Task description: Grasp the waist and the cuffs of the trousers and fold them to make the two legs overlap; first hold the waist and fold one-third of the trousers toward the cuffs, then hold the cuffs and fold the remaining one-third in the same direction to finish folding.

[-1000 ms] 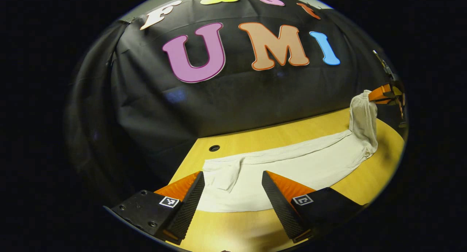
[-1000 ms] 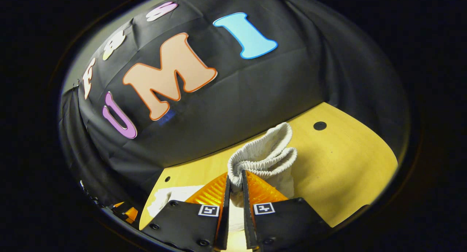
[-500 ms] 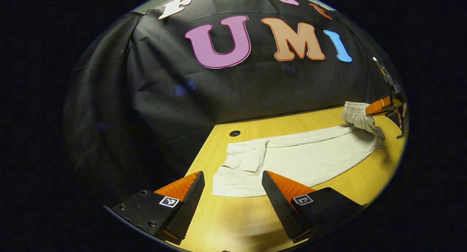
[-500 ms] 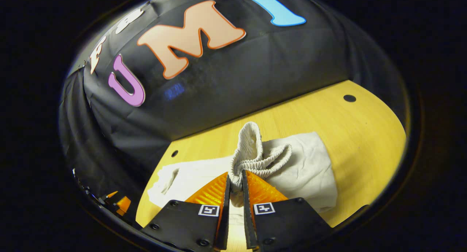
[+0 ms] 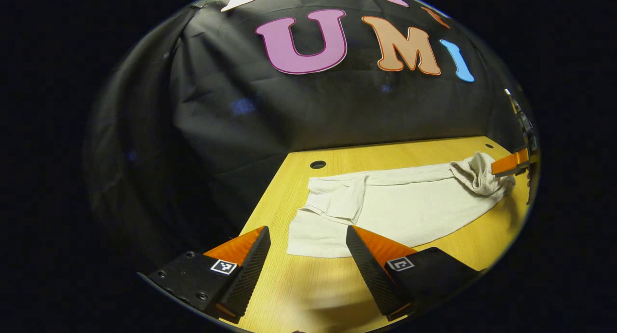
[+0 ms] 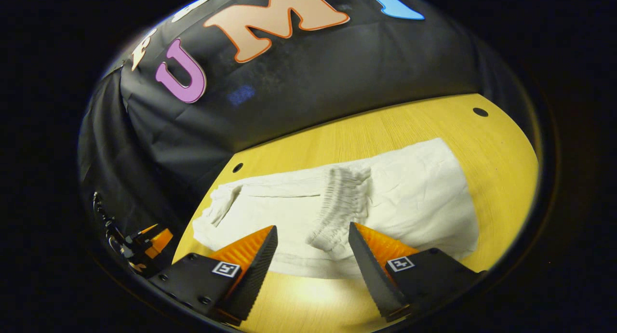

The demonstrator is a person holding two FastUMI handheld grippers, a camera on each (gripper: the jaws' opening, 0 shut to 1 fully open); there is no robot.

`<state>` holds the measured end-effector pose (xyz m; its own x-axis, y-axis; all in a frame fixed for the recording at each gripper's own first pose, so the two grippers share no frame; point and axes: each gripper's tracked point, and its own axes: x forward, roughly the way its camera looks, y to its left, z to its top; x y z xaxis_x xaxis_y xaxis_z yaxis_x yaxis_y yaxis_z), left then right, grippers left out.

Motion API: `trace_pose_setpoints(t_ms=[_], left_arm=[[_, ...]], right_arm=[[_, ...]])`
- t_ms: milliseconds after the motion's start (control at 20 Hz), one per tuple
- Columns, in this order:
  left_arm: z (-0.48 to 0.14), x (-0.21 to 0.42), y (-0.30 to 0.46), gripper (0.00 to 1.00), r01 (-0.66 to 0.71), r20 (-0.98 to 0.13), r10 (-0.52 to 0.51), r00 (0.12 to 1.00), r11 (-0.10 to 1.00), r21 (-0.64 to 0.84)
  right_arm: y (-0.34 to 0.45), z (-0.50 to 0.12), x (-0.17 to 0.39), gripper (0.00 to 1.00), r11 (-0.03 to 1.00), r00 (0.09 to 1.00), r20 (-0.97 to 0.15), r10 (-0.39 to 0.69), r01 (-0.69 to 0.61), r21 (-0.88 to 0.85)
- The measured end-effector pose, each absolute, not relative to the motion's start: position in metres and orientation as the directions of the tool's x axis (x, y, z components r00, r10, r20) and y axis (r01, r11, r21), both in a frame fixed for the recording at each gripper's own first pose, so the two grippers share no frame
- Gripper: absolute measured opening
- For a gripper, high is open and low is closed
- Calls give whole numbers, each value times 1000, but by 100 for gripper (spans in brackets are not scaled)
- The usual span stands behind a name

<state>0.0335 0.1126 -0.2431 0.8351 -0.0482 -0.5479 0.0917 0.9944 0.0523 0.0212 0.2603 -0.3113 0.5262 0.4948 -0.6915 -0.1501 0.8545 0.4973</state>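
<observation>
The wooden worktop (image 6: 424, 126) carries pale trousers (image 6: 414, 198) — elastic waist (image 6: 343, 198) folded over the legs. Right gripper (image 6: 313, 248) hovers with fingers spread, pinching nothing. Left gripper (image 5: 307, 248) is likewise spread — near the cuffs (image 5: 308, 236).

Both views are dim overall, with strong fisheye bending: straight edges of the table (image 5: 414, 150) curve toward the rim, and detail smears and darkens at the outer parts of each view. The black wall cloth (image 5: 231, 111) swallows most light, showing only faint bluish sheen spots at centre left. In the right gripper view a bright glare patch sits on the table (image 6: 308, 294) at lower centre, washing out the wood grain. The trousers (image 6: 409, 198) look nearly overexposed there, their creases soft. In the left gripper view the lower-centre tabletop is blurred, with a soft shadow at lower right.
</observation>
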Motion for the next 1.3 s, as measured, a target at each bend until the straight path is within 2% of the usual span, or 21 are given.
trace_pose_setpoints(t_ms=[450,700,900,1100,1150,1250,1300], left_arm=[[-306,89,118,96,111,-594,-164,788,986,-125],[-337,101,111,98,146,-646,-212,733,977,-155],[-356,98,105,99,136,-688,-212,694,977,-164],[-359,101,102,98,127,-696,-185,694,983,-134],[-357,103,98,96,137,-690,-196,697,981,-140],[-356,102,91,77,154,-693,-212,689,977,-146],[-356,103,86,64,164,-692,-223,687,975,-151]], right_arm=[[232,-289,8,94,912,572,-722,389,-128,390],[224,-287,-1,94,932,575,-741,348,-122,342],[219,-288,-1,94,938,579,-747,327,-105,330],[215,-290,-1,94,944,577,-753,316,-116,307],[215,-291,-2,94,945,572,-756,317,-121,305],[215,-292,-2,94,944,569,-756,323,-131,304],[214,-293,-3,94,943,567,-757,326,-136,304]])
